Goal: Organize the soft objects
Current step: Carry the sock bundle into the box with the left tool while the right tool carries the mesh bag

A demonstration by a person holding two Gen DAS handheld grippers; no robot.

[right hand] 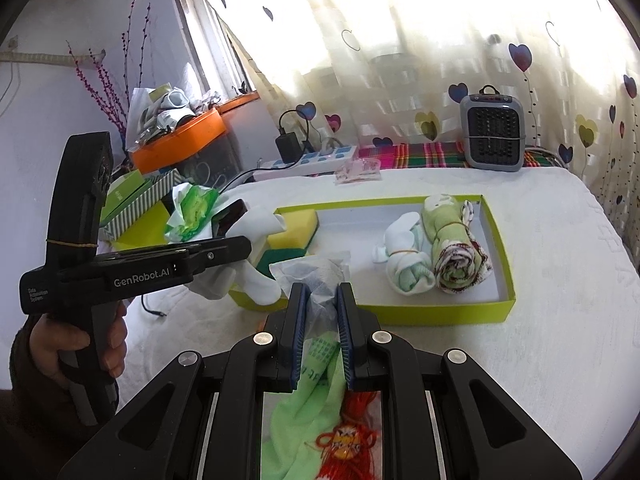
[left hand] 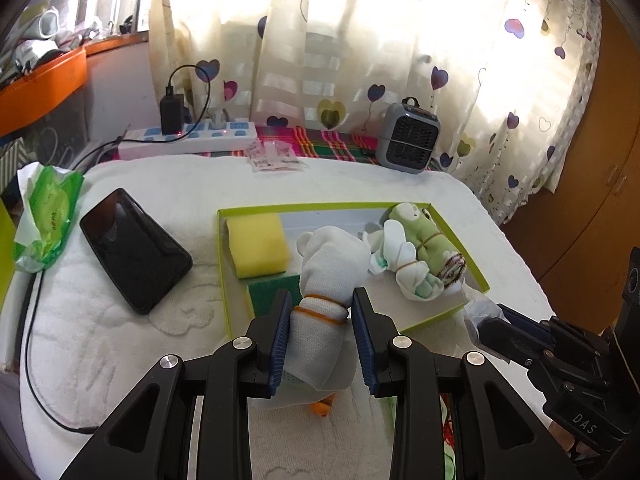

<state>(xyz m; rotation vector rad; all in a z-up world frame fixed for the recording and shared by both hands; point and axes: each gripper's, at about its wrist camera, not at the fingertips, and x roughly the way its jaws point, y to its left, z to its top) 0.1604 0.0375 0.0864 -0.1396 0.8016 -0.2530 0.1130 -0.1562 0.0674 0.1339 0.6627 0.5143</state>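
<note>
Step in hand: you are carrying two soft items toward the green box [left hand: 224, 264], which already holds a yellow sponge [left hand: 258, 248], a white-and-mint sock roll [right hand: 404, 262] and a green cloth roll [right hand: 452, 248].
Left gripper [left hand: 322, 328]: closed on the white sock bundle [left hand: 324, 312], pads pressing its banded middle, at lower centre of the left view.
Right gripper [right hand: 322, 312]: nearly shut, pinching a thin clear pouch [right hand: 316, 276] at lower centre of the right view.
Bundle axis: its long axis runs up the frame, away from you; the rounded end points at the box, the tail toward you.
Next move: likely carry the bundle over the near wall and lower it into the bare floor between sponge and rolls, lying alongside them, before you let go.
Pouch: probably follows, into the remaining gap.
</note>
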